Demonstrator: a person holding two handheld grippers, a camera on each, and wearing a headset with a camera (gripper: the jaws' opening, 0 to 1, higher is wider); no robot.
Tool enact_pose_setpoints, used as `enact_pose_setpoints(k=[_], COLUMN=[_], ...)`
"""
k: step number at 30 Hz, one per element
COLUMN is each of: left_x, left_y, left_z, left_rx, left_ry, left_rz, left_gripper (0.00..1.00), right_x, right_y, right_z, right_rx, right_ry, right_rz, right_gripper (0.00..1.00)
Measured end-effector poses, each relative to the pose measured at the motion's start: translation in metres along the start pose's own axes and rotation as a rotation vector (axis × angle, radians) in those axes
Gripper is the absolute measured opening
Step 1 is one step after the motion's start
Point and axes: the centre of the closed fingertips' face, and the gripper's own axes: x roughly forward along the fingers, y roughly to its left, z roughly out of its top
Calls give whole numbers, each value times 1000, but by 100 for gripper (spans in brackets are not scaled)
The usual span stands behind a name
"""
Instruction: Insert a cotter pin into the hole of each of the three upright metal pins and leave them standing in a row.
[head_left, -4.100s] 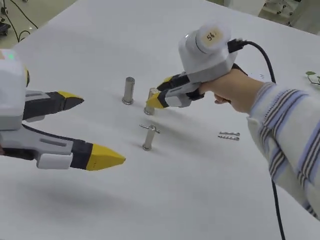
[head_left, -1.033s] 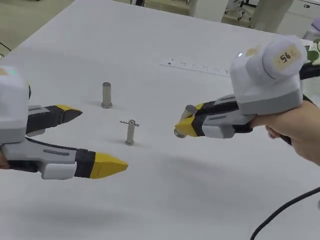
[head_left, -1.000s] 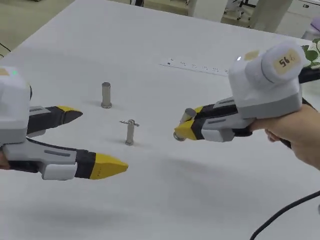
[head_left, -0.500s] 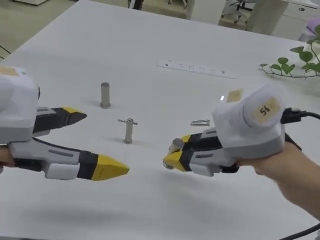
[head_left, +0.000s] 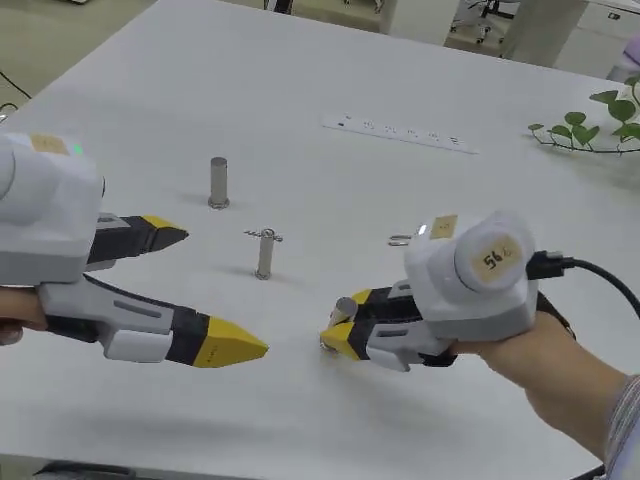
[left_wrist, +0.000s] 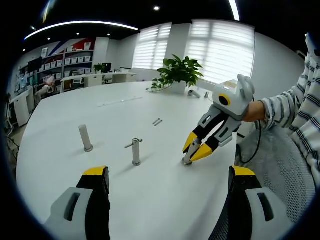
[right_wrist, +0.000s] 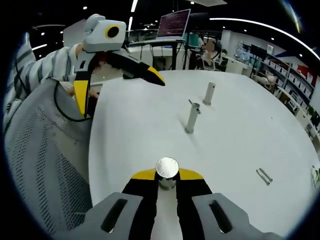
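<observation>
My right gripper is shut on a bare metal pin, held upright and low at the near table; I cannot tell whether its foot touches. The right gripper view has that pin end-on between the jaws. Farther off stands a pin with a cotter pin through its top. Behind it is a bare upright pin. My left gripper hovers open at the left, holding nothing. Loose cotter pins lie on the table.
A white power strip lies at the far side of the white table, and a potted plant sits at its far right. A black cable trails from the right gripper. A mesh chair stands by the table edge.
My right gripper has carried the bare pin from beside the other pins down and toward me, to the near table. The left gripper stays open and hardly shifts. The head camera has moved.
</observation>
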Motion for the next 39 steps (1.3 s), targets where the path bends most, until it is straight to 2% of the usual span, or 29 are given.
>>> enact_pose_setpoints(k=[7,12,16,22,24,27,30,34,37,39], left_x=[-1,-4,-5,-8,-9,-9,-7,-6,-6,-7], left_y=[-1,-1,-1,-5,-5,-4,-4,-4,-6,-6], left_z=[1,1,1,1,1,0,-4,-6,-9,-9], left_rx=[-1,-16,-20,-12,-8,-11,-12,-10,-8,5], left_ry=[-10,-19,-20,-14,-11,-3,13,20,38,37], left_rz=[0,3,6,-1,0,0,-3,-10,-25,-25], left_gripper=[99,100,100,100,100,100,100,100,100,100], right_x=[3,3,4,3,3,3,-4,-19,-37,-46], right_y=[3,8,9,12,11,12,13,11,8,-1], right_z=[-2,0,0,0,0,0,5,12,23,28], right_rx=[60,9,36,25,48,12,9,-6,-31,-62], right_ry=[-20,-25,-32,-40,-41,-24,-32,-35,-55,-57], right_rz=[12,40,43,54,43,44,59,82,103,87], right_gripper=[13,14,14,15,15,17,24,27,31,31])
